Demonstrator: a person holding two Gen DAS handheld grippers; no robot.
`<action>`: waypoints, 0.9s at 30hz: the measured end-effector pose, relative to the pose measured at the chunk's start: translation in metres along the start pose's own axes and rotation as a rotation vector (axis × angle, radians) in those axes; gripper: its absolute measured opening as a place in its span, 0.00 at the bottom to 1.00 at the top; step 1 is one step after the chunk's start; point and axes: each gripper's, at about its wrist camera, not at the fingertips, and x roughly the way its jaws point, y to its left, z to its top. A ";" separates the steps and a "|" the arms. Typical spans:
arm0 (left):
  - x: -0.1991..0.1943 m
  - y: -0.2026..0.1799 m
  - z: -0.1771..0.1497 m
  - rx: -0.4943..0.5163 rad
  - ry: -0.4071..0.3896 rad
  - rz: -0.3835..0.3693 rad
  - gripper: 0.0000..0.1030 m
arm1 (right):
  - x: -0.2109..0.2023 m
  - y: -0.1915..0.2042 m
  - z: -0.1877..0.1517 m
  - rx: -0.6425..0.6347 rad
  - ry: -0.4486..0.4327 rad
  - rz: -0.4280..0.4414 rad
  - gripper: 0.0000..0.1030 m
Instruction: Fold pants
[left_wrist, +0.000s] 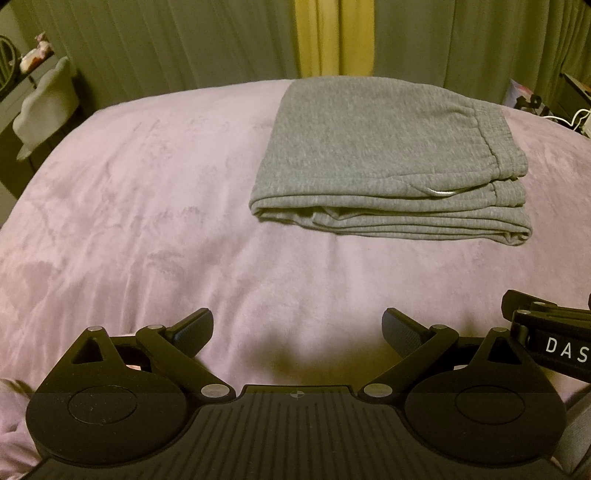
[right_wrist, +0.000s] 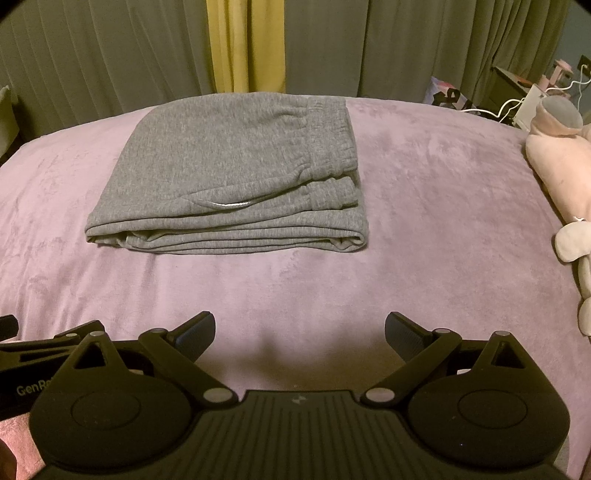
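Observation:
Grey sweatpants (left_wrist: 373, 147) (right_wrist: 229, 173) lie folded into a thick rectangle on the pink bed cover (left_wrist: 129, 206) (right_wrist: 424, 206), elastic waistband to the right and stacked fold edges facing me. My left gripper (left_wrist: 297, 328) hovers open over bare cover, well short of the pants and to their left, with nothing between its fingers. My right gripper (right_wrist: 299, 330) is open too, held back from the pants' near edge and empty. Part of the right gripper's body shows at the right edge of the left wrist view.
Green and yellow curtains (left_wrist: 332, 40) hang behind the bed. A white chair (left_wrist: 44, 99) stands at the far left. Pink and grey plush toys (right_wrist: 557, 158) lie on the bed's right side, with a nightstand and cables (right_wrist: 517, 96) beyond.

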 end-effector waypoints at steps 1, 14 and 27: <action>0.000 0.000 0.000 0.000 0.000 0.000 0.98 | 0.000 0.000 0.000 0.000 0.000 0.001 0.96; 0.001 0.000 -0.001 0.001 0.002 -0.003 0.98 | 0.000 -0.001 0.000 0.005 -0.001 0.002 0.96; 0.002 0.000 -0.002 0.002 0.007 -0.005 0.98 | 0.001 -0.001 0.000 0.007 0.002 0.004 0.96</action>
